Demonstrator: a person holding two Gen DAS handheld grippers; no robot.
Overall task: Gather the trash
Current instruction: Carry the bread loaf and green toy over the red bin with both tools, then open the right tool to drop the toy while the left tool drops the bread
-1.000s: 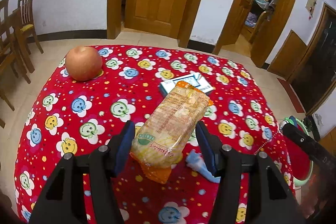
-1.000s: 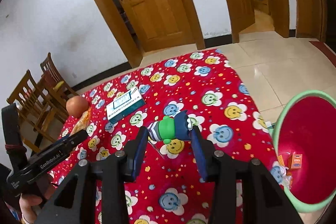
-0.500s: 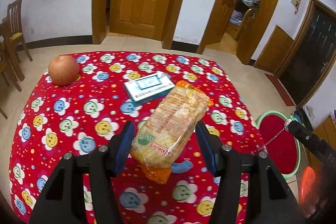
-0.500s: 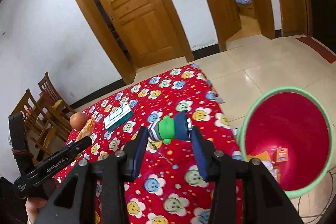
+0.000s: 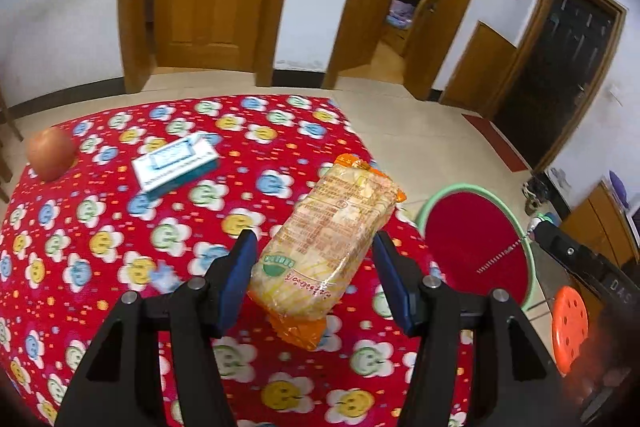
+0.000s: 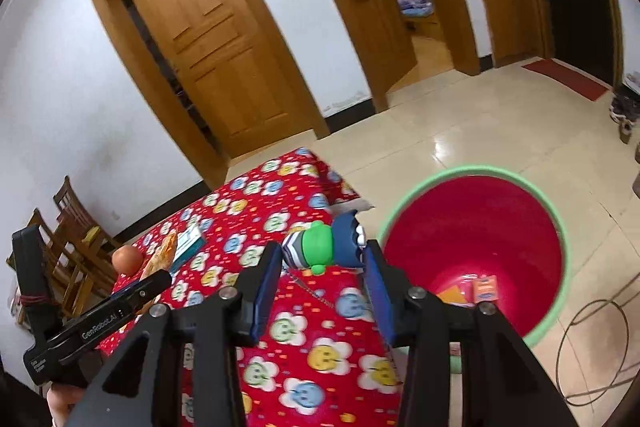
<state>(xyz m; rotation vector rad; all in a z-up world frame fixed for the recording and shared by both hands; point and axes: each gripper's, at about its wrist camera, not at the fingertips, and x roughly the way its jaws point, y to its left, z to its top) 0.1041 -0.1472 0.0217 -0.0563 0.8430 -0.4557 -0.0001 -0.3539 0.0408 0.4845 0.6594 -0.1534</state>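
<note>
Left tongs (image 5: 316,277) grip snack packet (image 5: 332,239); right tongs (image 6: 320,267) clamp small toy (image 6: 320,245). Both lifted clear of desk (image 5: 120,227) for dropping into bin (image 6: 476,227).

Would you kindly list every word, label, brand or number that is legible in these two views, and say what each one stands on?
"GenRobot.AI": white lettering on the side of the left gripper, seen in the right wrist view.
"DAS": partial letters on the right gripper's body, cut off at the frame edge.
Snack packet: green round logo and orange print, too blurred to read.
Blue-and-white box: print too small.
Orange carton in the red bin: unreadable.
</note>
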